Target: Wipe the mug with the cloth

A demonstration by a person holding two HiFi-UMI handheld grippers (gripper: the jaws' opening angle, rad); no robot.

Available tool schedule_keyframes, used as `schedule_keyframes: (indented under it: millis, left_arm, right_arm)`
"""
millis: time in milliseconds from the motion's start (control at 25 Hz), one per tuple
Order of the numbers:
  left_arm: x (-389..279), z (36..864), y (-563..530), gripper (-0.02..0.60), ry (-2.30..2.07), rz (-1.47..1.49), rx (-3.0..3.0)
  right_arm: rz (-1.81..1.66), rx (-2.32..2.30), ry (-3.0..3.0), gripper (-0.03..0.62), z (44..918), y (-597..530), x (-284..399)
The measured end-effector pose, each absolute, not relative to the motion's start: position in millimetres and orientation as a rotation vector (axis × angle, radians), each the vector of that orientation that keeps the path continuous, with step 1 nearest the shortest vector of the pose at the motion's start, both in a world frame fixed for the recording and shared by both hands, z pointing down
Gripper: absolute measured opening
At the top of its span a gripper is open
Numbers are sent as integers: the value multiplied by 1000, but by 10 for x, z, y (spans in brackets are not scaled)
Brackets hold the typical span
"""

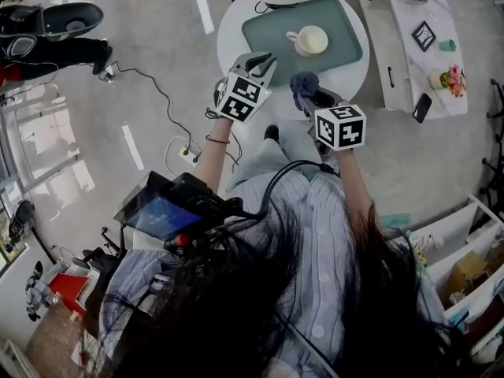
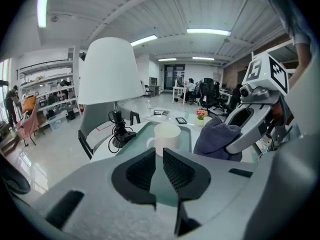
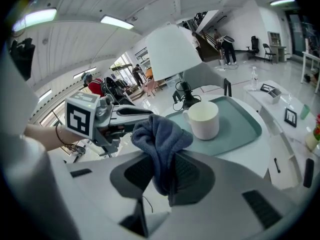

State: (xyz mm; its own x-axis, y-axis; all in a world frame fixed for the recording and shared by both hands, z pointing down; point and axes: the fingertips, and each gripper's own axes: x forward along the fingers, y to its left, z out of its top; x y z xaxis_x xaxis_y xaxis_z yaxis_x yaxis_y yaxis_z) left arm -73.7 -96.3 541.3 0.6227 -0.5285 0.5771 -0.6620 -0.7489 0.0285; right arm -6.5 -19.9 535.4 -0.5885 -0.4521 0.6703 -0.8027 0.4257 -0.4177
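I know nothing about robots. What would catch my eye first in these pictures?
A dark blue cloth hangs bunched between the jaws of the right gripper. Just beyond it, a cream mug stands upright on a green tray on a round white table. A big white lamp rises at the tray's far side.

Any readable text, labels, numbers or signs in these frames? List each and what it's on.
No readable words or numbers in any view.
Left marker cube, right marker cube: black-and-white square patterns only, no letters.
Framed card on the side table: too small to read.
Device screen: blue glow, blurred.
Mug, cloth: no print visible.
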Motion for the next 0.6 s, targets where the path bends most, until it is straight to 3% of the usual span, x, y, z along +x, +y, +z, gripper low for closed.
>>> schedule_keyframes:
  millis: [600]
  left_arm:
    - [-403, 6018, -1699, 41, -611, 1370, 2774]
  right_arm:
    - [1028, 990, -2156, 95, 5730, -945, -161]
